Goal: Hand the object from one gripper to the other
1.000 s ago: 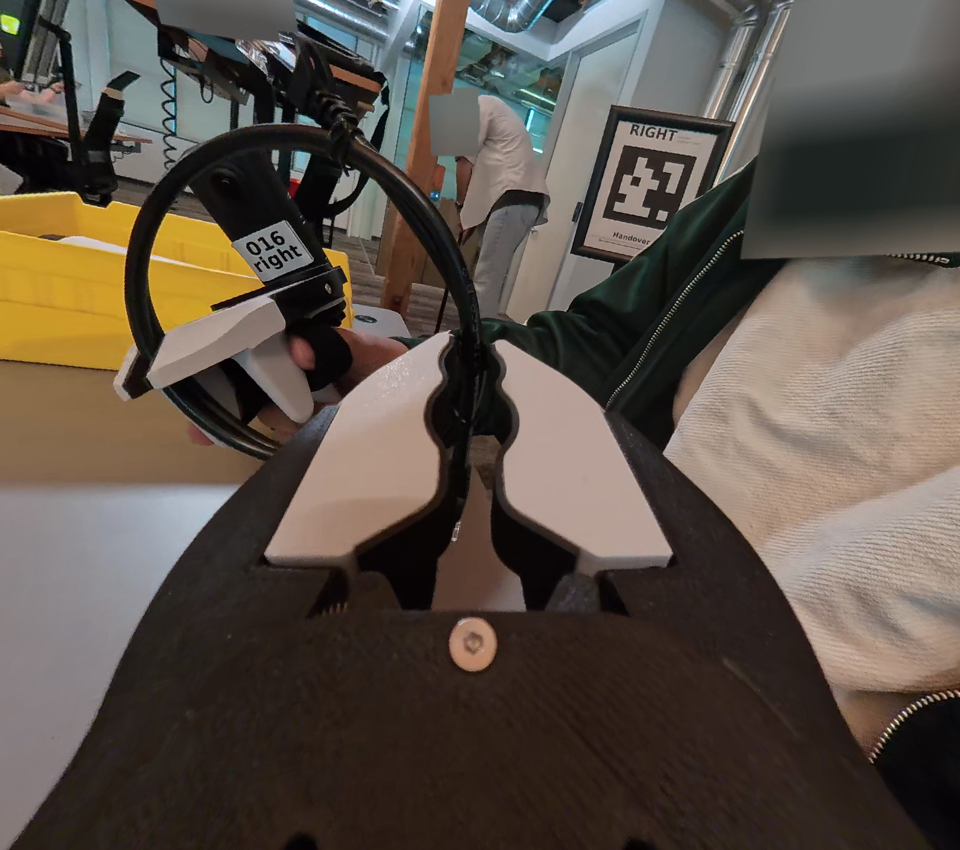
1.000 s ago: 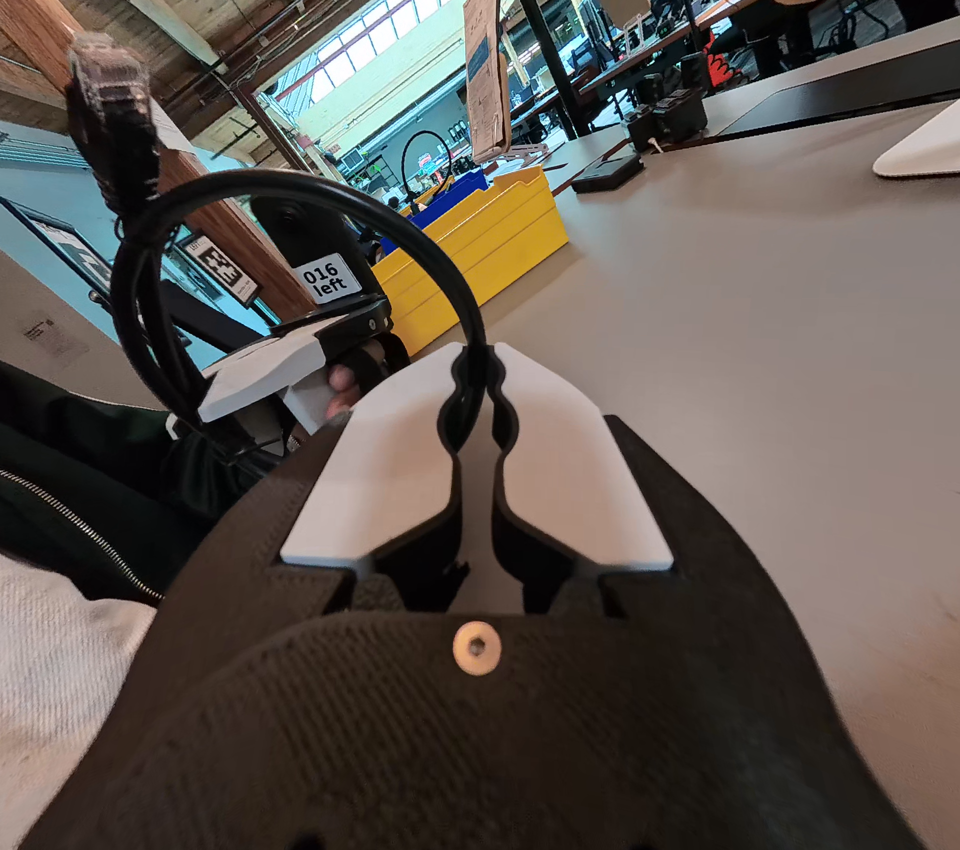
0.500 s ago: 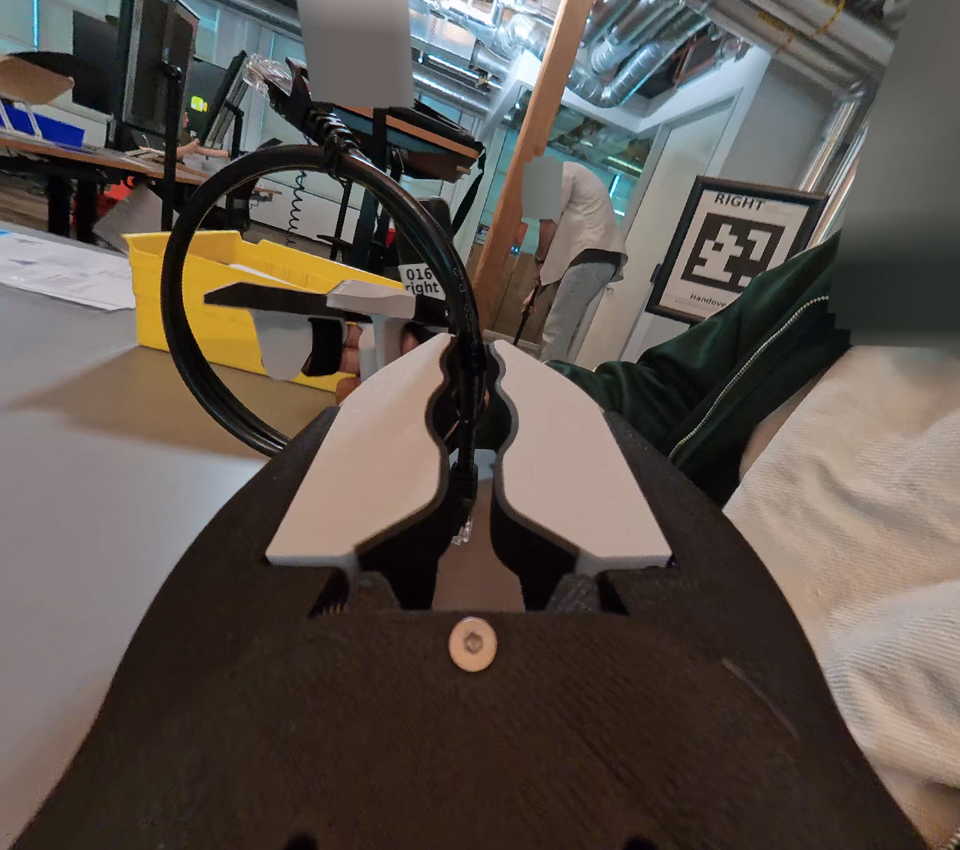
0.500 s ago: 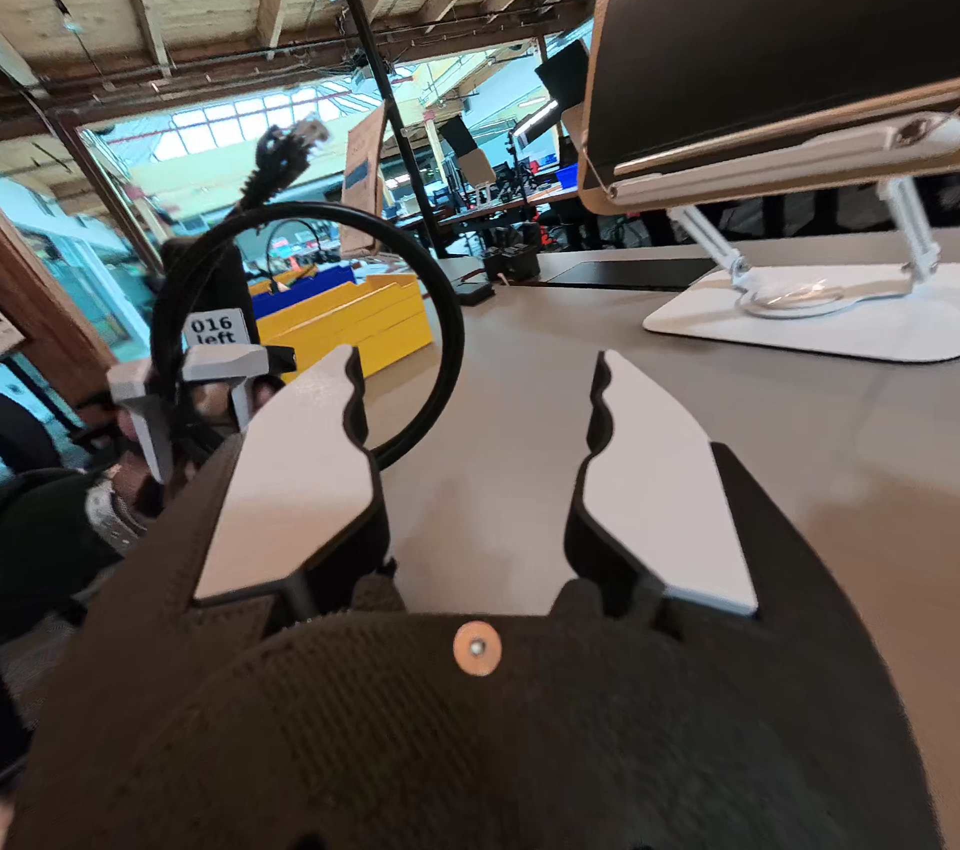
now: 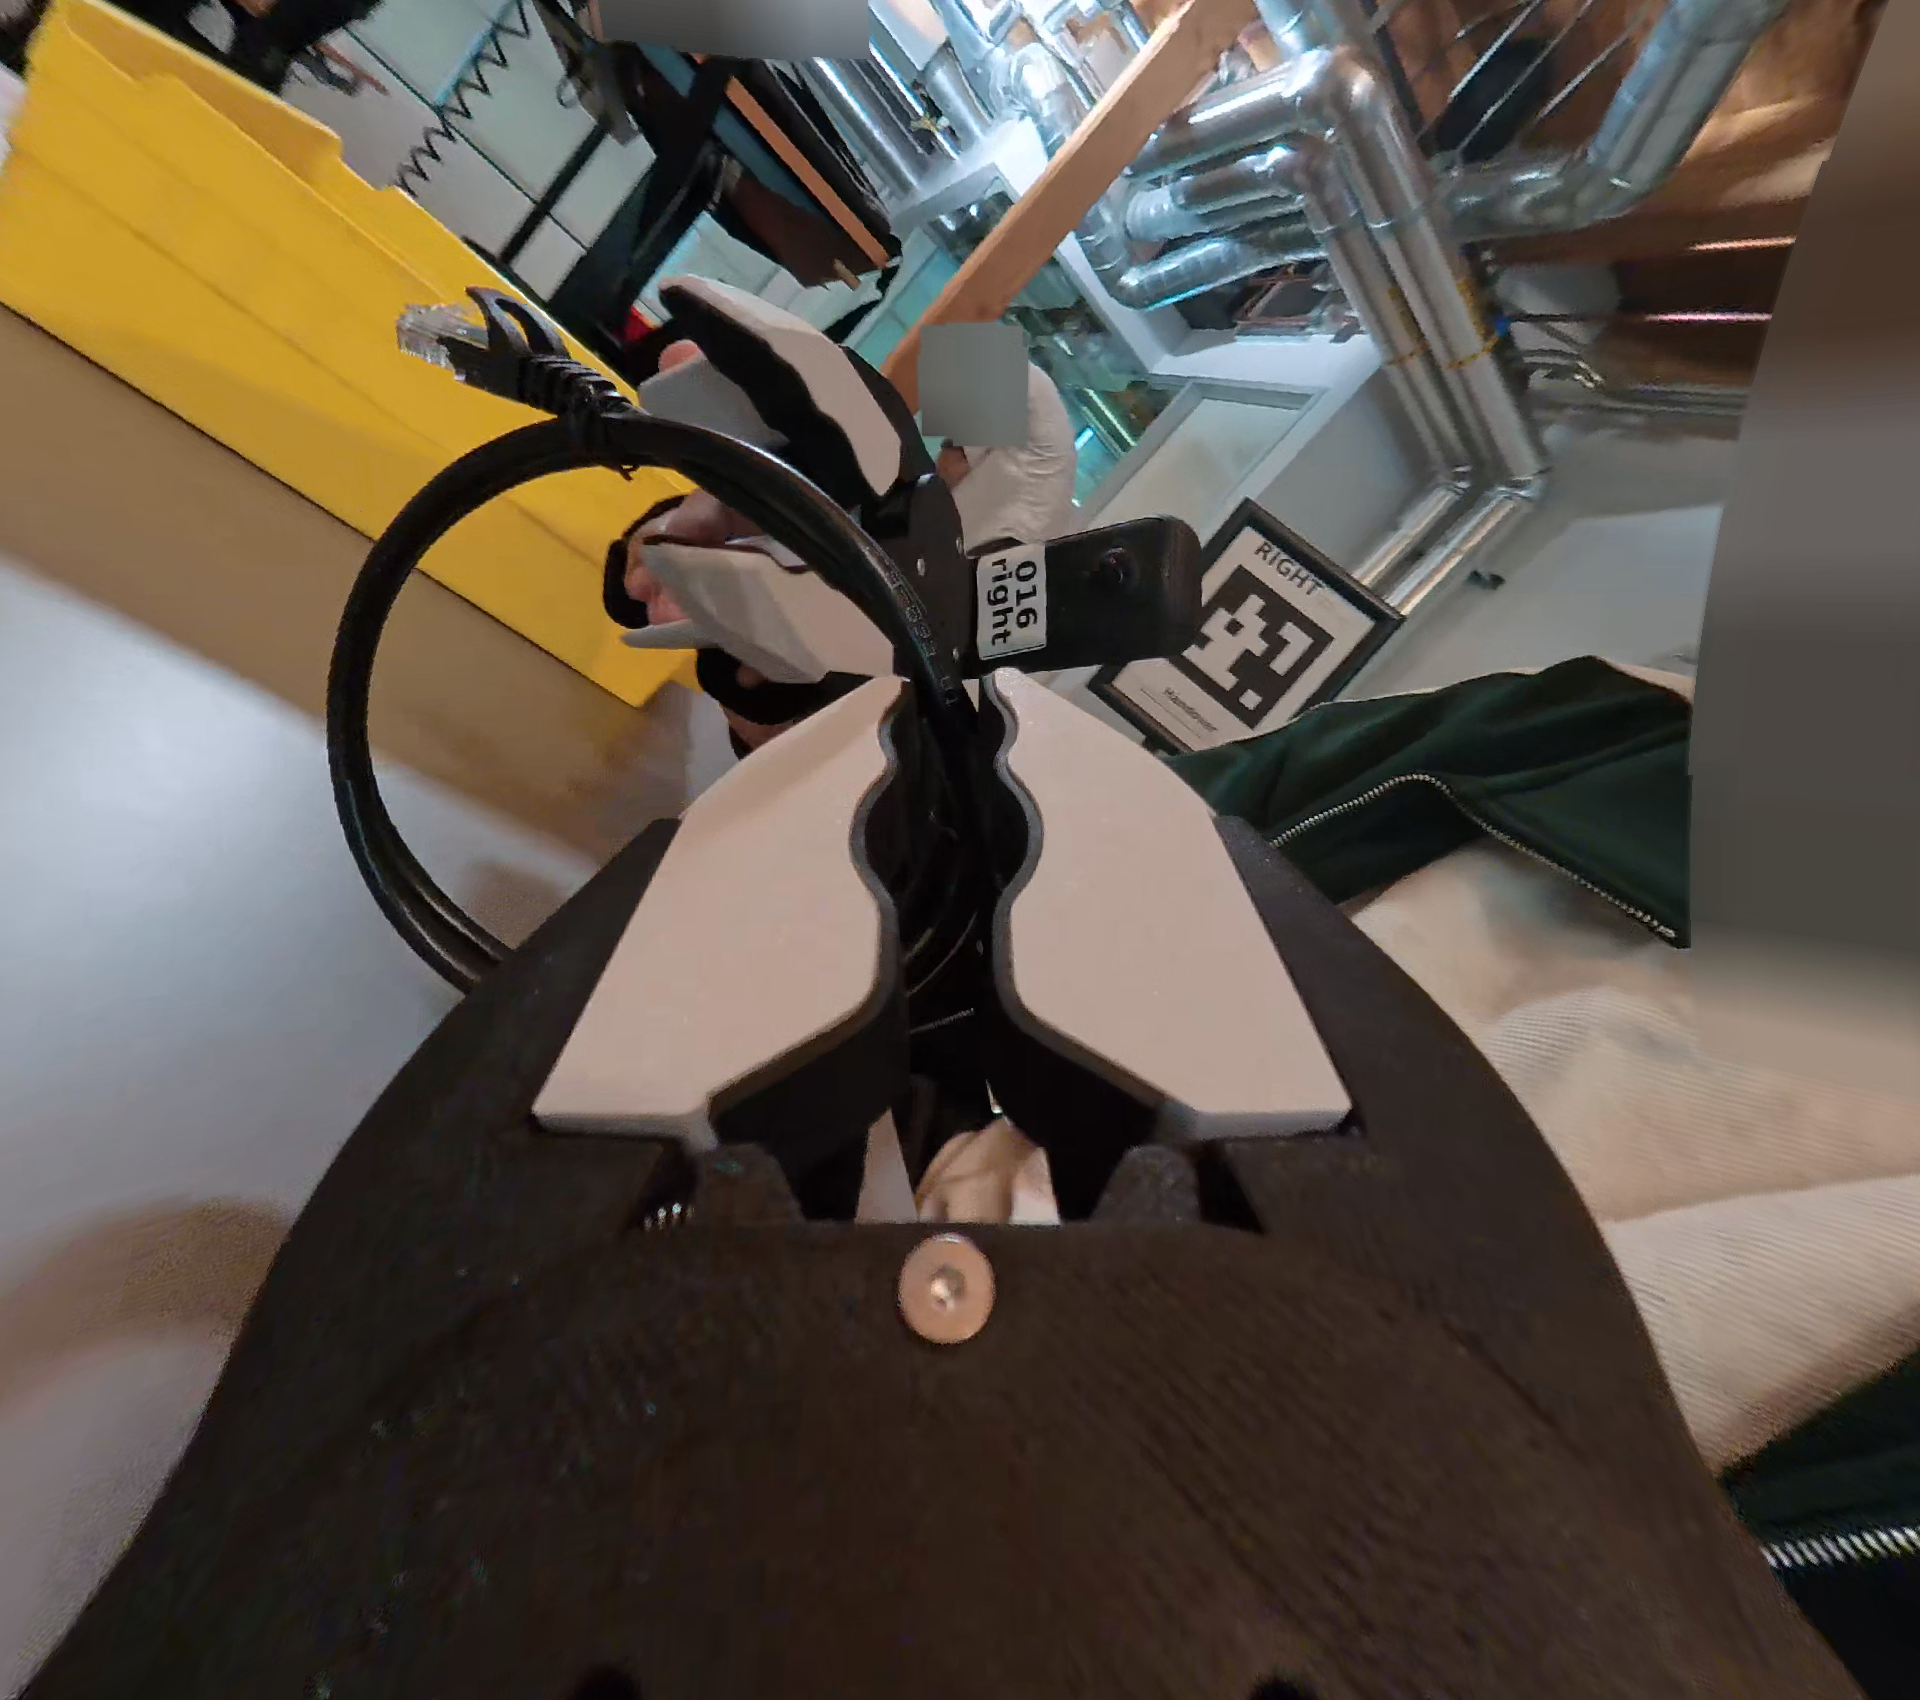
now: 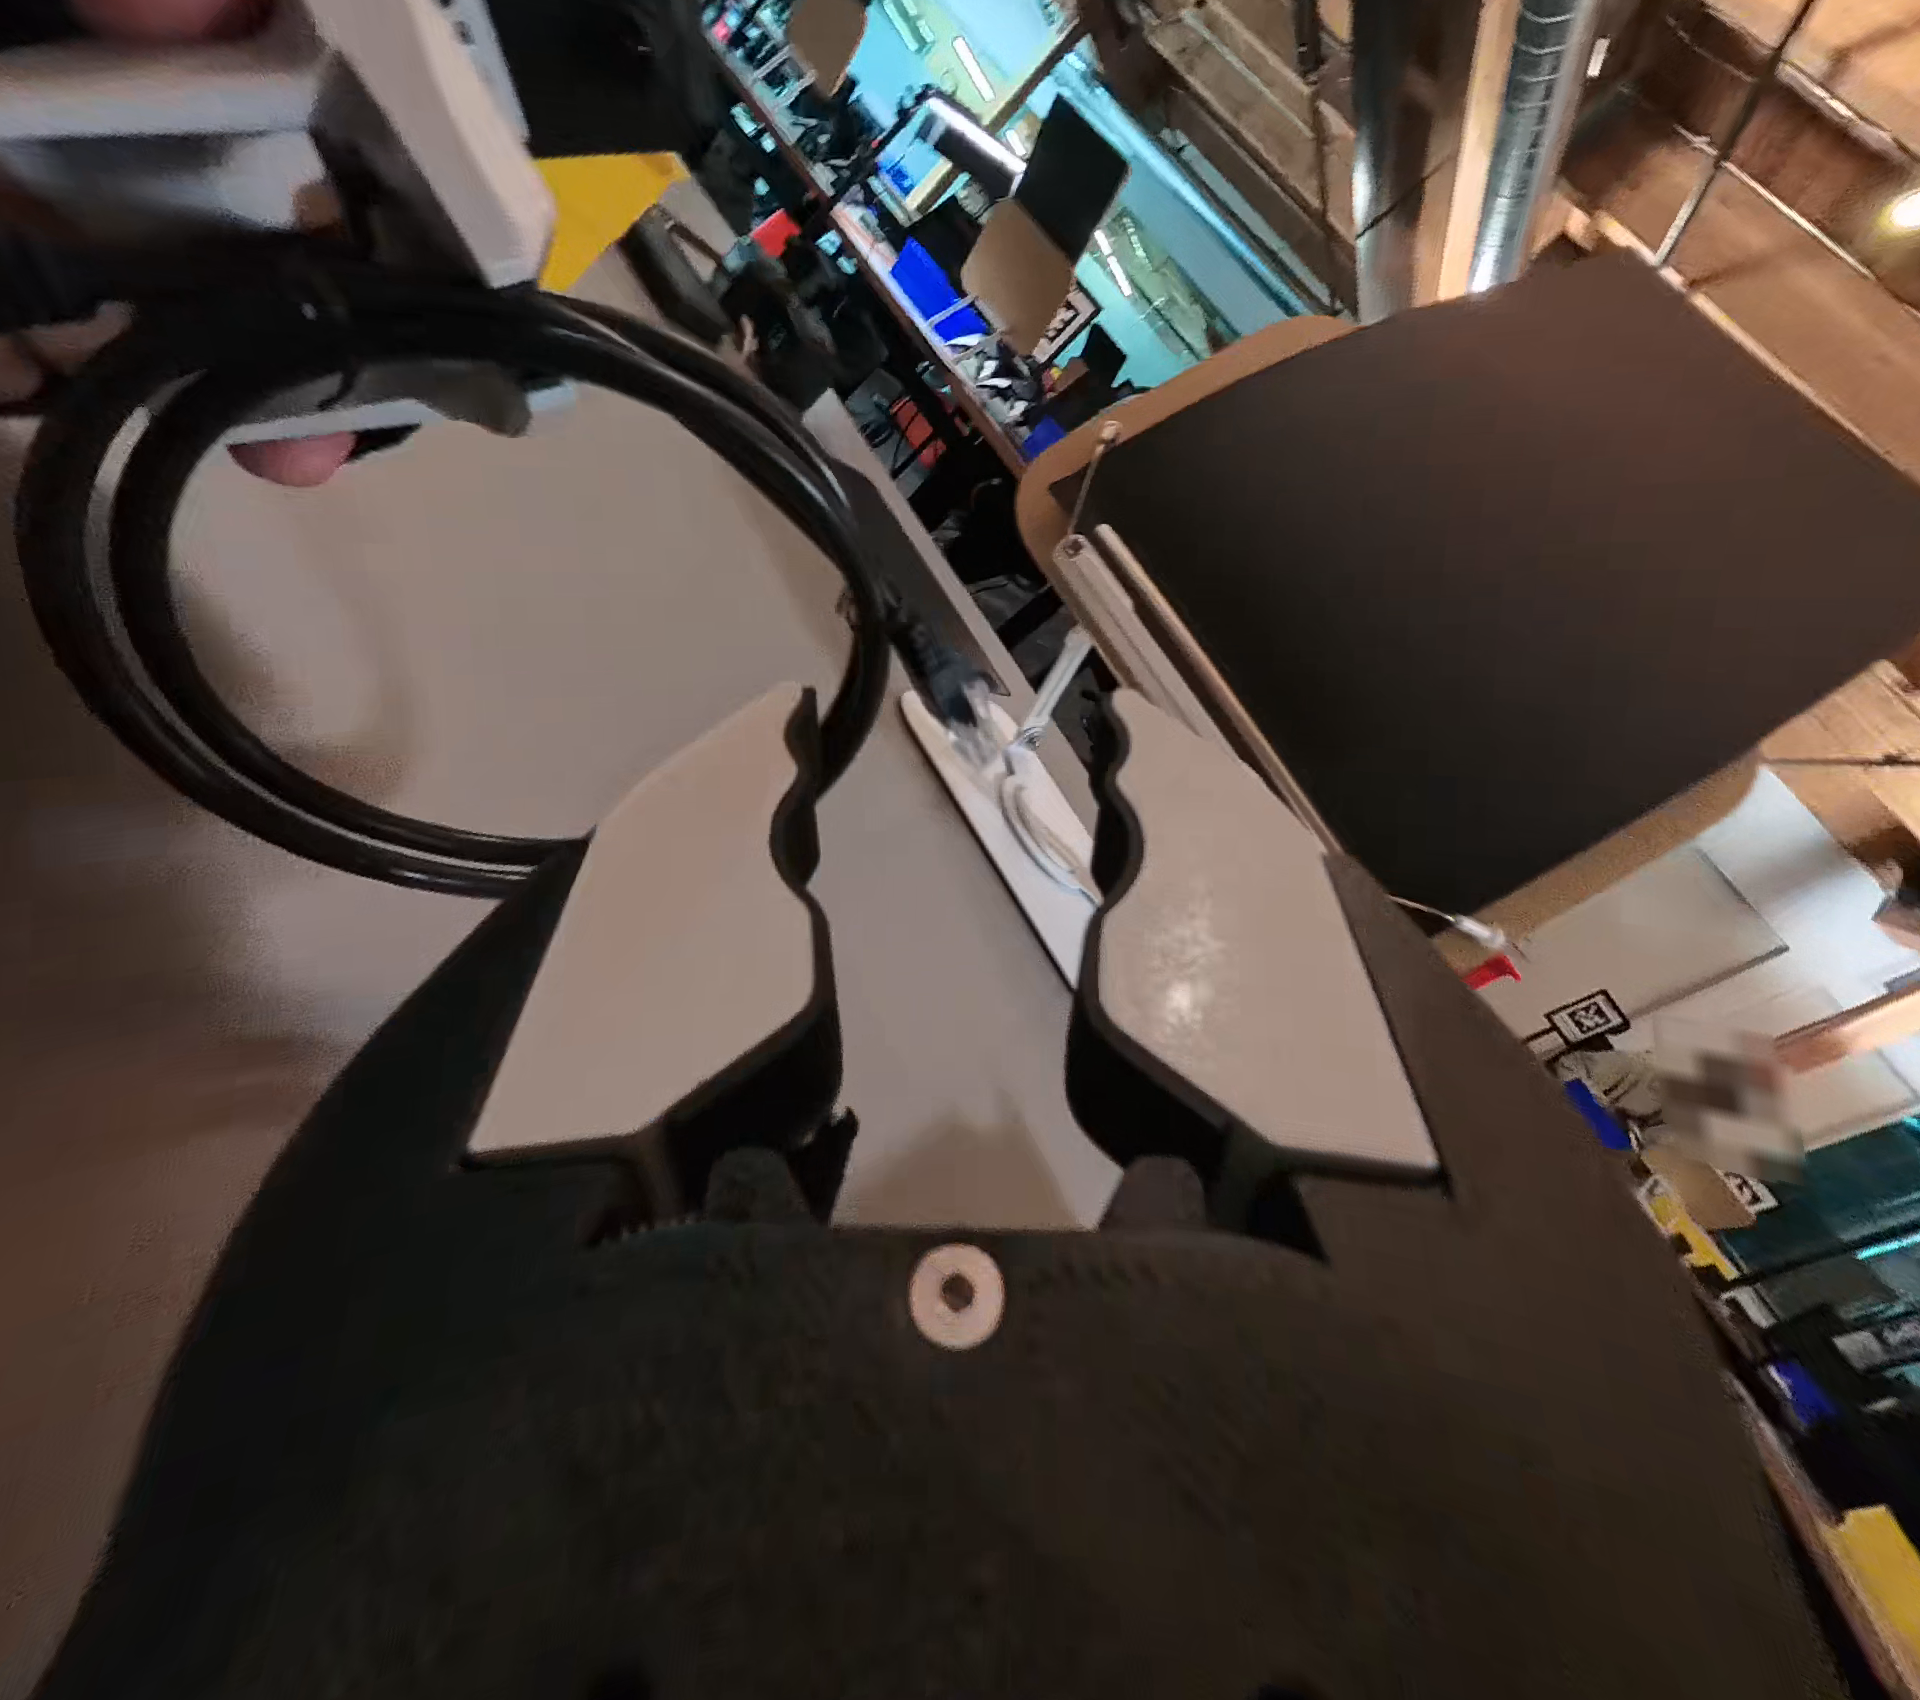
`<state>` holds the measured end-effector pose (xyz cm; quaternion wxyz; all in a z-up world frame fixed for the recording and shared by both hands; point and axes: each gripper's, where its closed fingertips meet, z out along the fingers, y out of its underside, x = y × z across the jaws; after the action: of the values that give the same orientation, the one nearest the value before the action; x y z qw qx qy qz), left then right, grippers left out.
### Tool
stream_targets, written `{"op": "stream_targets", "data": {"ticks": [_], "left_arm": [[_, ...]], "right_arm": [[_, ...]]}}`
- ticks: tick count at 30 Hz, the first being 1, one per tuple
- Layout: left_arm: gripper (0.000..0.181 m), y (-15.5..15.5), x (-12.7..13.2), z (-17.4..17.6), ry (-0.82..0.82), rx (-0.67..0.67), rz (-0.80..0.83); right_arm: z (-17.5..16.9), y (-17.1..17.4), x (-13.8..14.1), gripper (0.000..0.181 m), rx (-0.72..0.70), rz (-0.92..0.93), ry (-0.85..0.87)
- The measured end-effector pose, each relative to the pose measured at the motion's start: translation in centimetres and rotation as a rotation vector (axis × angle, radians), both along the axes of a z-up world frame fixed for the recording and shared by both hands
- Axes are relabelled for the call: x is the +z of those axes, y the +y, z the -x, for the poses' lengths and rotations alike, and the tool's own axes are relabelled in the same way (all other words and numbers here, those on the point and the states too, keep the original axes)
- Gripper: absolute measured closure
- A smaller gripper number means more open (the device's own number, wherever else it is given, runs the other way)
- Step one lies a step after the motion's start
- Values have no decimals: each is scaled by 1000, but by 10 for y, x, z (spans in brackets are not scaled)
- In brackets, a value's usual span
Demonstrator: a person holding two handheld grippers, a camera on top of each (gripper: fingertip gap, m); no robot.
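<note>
My left gripper (image 5: 940, 715) is pinching the coiled black network cable (image 5: 358, 715) above the grey table (image 5: 156, 767); my right gripper (image 6: 956, 715) is gaping empty alongside, suggesting the handover is essentially done.

A lettered white sticker (image 5: 1013, 606) marks the right gripper (image 6: 958, 700) (black body); a seemingly captioned sign (image 5: 1257, 622) stands behind.

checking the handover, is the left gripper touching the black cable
Touching. The left wrist view shows the left gripper with its fingers closed on the coiled black cable, which runs pinched between them.
</note>
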<state>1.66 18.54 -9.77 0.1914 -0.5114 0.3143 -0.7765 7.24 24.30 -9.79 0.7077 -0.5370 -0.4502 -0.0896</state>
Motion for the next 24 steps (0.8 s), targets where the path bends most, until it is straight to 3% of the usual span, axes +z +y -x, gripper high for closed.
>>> {"op": "stream_targets", "data": {"ticks": [11,14,18,21,24], "left_arm": [[170,-16,-6,-8,28,-136,79],[169,-20,-6,-9,21,-158,82],[168,-16,-4,-8,-18,-126,72],[147,0,1,-4,-64,-60,122],[139,18,5,6,-108,24,135]], "right_arm": [[17,-6,-17,151,38,-22,-172],[21,-9,-22,171,50,-38,-227],[21,-8,-22,173,47,-4,-210],[17,-6,-22,173,40,23,-180],[12,-3,-20,173,38,66,-112]]}}
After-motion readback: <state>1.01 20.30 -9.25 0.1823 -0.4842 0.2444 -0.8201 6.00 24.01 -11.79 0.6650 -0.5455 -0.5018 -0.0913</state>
